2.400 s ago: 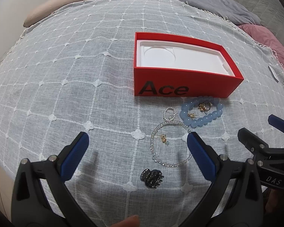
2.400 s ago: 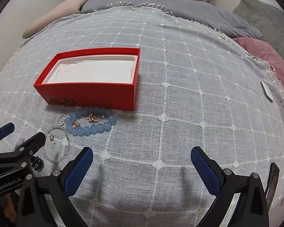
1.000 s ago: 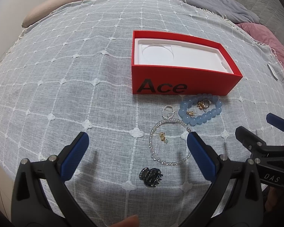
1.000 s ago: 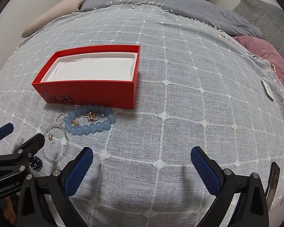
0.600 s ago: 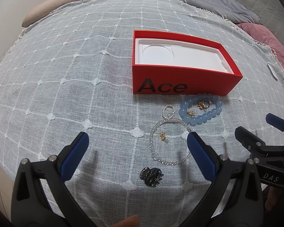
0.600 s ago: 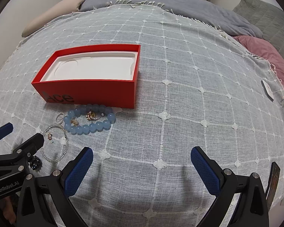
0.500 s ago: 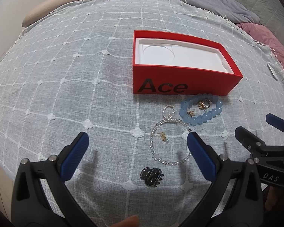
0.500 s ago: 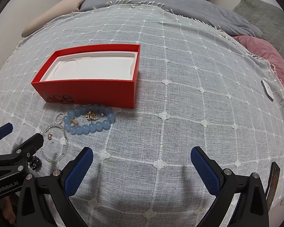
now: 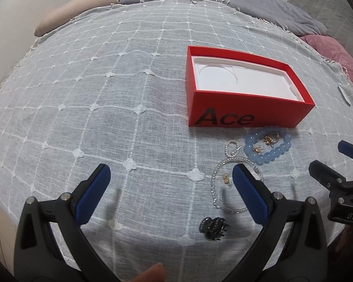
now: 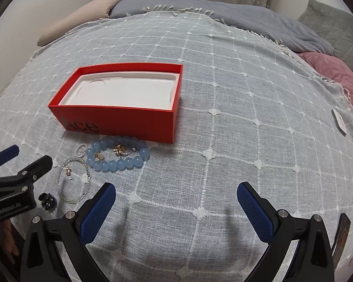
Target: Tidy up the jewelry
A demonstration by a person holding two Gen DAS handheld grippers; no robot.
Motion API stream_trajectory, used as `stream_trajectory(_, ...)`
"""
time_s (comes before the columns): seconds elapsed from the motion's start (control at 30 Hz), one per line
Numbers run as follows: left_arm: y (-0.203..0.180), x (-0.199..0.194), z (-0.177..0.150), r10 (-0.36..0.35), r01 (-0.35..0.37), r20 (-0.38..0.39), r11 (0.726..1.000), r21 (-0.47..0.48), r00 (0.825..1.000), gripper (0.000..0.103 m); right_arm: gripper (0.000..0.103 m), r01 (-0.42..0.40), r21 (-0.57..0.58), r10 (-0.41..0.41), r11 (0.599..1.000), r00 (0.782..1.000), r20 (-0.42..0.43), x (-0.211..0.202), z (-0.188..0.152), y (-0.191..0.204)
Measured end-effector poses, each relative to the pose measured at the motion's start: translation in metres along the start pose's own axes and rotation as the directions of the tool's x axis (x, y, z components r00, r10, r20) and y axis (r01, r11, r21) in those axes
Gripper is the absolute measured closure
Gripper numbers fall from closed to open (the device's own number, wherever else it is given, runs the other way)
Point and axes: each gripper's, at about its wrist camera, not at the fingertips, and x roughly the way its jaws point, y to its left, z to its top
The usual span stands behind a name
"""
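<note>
A red box (image 9: 251, 115) (image 10: 120, 119) marked "Ace", with an empty white insert, lies open on the bed. In front of it sit a blue bead bracelet (image 9: 268, 151) (image 10: 117, 163) with gold earrings inside its ring, a small pearl hoop (image 9: 231, 146), a clear bead bracelet (image 9: 215, 190) (image 10: 61, 188) and a black hair claw (image 9: 213, 228) (image 10: 47, 201). My left gripper (image 9: 170, 176) hovers open, left of the jewelry, its right finger over the clear bracelet. My right gripper (image 10: 176, 193) is open and empty, to the right of the pile.
A grey cloth (image 9: 106, 105) with a white grid covers the bed. A beige pillow (image 9: 75, 9) lies far left, a pink pillow (image 10: 336, 72) far right. A white tag (image 10: 340, 122) rests near the right edge. A fingertip (image 9: 153, 273) shows at the bottom.
The left gripper has shifted left, so the box and jewelry sit further right in its view. The right gripper has crept slightly forward. Both stay open.
</note>
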Motion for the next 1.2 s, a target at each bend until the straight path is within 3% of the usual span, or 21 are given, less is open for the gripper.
stream_trajectory(0.1, 0.013, 0.003, 0.0, -0.057, 0.056, -0.033, 0.998, -0.033, 0.998, 0.0, 0.0, -0.042, -0.029, 0.043, 0.999, 0.999, 0.009, 0.003, -0.002, 0.0)
stream_trajectory(0.23, 0.032, 0.007, -0.001, -0.199, 0.192, -0.089, 0.977, -0.09, 0.976, 0.0, 0.0, -0.084, -0.02, 0.084, 0.996, 0.996, -0.029, 0.011, 0.0, -0.002)
stream_trajectory(0.4, 0.042, 0.006, -0.006, -0.253, 0.248, -0.073, 0.967, -0.063, 0.965, 0.006, 0.0, -0.133, 0.025, 0.134, 0.991, 0.99, -0.052, 0.018, 0.006, -0.015)
stream_trajectory(0.5, 0.038, 0.007, -0.01, -0.303, 0.3, -0.083, 0.953, -0.043, 0.949, 0.018, 0.0, -0.165, 0.055, 0.167, 0.985, 0.985, -0.046, 0.021, 0.01, -0.02)
stream_trajectory(0.6, 0.028, 0.01, -0.008, -0.366, 0.365, -0.111, 0.931, -0.024, 0.924, 0.042, 0.003, -0.193, 0.075, 0.197, 0.978, 0.979, -0.048, 0.022, 0.011, -0.02)
stream_trajectory(0.63, 0.025, 0.01, -0.008, -0.384, 0.385, -0.12, 0.923, -0.019, 0.915, 0.049, 0.006, -0.213, 0.09, 0.219, 0.973, 0.974, -0.055, 0.023, 0.011, -0.02)
stream_trajectory(0.73, 0.015, 0.006, -0.007, -0.418, 0.422, -0.121, 0.907, 0.009, 0.9, 0.055, 0.025, -0.268, 0.104, 0.274, 0.958, 0.96, -0.057, 0.027, 0.015, -0.019)
stream_trajectory(0.87, 0.004, 0.005, -0.006, -0.413, 0.423, -0.136, 0.905, 0.053, 0.901, 0.061, 0.043, -0.257, 0.086, 0.262, 0.963, 0.964, -0.055, 0.034, 0.019, -0.014)
stream_trajectory(1.07, -0.002, 0.017, -0.013, -0.391, 0.412, -0.199, 0.908, 0.077, 0.899, 0.077, 0.055, -0.265, 0.1, 0.27, 0.959, 0.962, -0.043, 0.042, 0.024, -0.006)
stream_trajectory(1.2, -0.007, 0.019, -0.013, -0.377, 0.403, -0.209, 0.91, 0.1, 0.902, 0.078, 0.062, -0.276, 0.103, 0.282, 0.956, 0.958, -0.048, 0.048, 0.022, -0.005)
